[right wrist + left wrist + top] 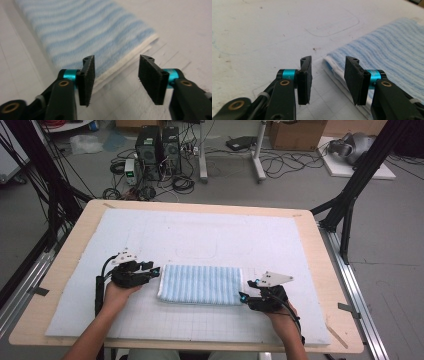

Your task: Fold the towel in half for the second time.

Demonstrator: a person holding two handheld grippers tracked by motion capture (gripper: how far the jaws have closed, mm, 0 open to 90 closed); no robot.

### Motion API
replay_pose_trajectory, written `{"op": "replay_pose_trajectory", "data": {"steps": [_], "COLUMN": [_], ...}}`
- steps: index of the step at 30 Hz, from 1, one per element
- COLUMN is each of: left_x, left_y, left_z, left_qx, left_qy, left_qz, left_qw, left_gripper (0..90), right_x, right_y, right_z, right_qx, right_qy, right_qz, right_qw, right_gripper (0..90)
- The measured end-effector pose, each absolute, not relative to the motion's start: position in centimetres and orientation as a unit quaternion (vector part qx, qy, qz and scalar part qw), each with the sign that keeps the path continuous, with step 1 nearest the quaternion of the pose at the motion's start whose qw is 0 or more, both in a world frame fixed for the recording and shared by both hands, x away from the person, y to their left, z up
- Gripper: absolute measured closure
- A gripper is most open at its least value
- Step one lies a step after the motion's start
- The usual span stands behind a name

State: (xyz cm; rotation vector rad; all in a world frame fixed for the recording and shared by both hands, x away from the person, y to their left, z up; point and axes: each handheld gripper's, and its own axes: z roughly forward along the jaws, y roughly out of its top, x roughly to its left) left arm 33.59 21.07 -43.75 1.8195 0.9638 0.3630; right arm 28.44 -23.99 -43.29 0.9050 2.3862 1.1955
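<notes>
- High view: a folded blue-striped towel lies flat on the white mat covering the table, near the front. The left gripper sits right at the towel's left end, the right gripper at its right front corner. No bins or boxes on the table, so nothing's holding anything.
- Left gripper view: jaws apart, nothing between them, with the towel's layered corner just ahead of the right-hand pad.
- Right gripper view: jaws apart too, empty, and the towel's white hem lies just beyond the tips.
- My guess at the risk: a pinch could catch only the top layer, so the fold peels open or bunches up when lifted.
</notes>
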Motion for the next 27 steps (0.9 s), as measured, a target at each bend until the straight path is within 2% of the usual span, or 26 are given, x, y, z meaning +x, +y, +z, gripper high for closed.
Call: {"op": "replay_pose_trajectory", "data": {"steps": [5, 7, 9, 12, 14, 27], "left_x": [33.1, 32.9, 32.7, 32.3, 32.1, 31.6], "left_y": [22.2, 22.6, 23.0, 23.4, 23.7, 24.3], "left_z": [-43.1, -42.9, -42.6, -42.4, -42.3, -41.7], "left_qx": [0.73, 0.72, 0.707, 0.699, 0.695, 0.691], "left_qy": [0.386, 0.383, 0.383, 0.379, 0.373, 0.358], "left_qz": [0.148, 0.15, 0.153, 0.169, 0.178, 0.199], "left_qw": [0.544, 0.559, 0.574, 0.582, 0.588, 0.596], "left_gripper": [46.2, 39.1, 28.0, 17.9, 17.4, 17.7], "right_x": [28.8, 28.9, 29.0, 28.7, 28.5, 27.5], "right_y": [-24.5, -24.9, -25.3, -26.1, -26.7, -29.5], "right_z": [-42.0, -42.0, -42.1, -41.9, -41.8, -41.4], "right_qx": [0.351, 0.368, 0.382, 0.391, 0.399, 0.416], "right_qy": [0.797, 0.791, 0.786, 0.773, 0.76, 0.737], "right_qz": [0.451, 0.437, 0.426, 0.428, 0.439, 0.453], "right_qw": [0.197, 0.218, 0.233, 0.257, 0.266, 0.28], "right_gripper": [31.0, 25.6, 21.4, 15.6, 11.9, 11.6]}}
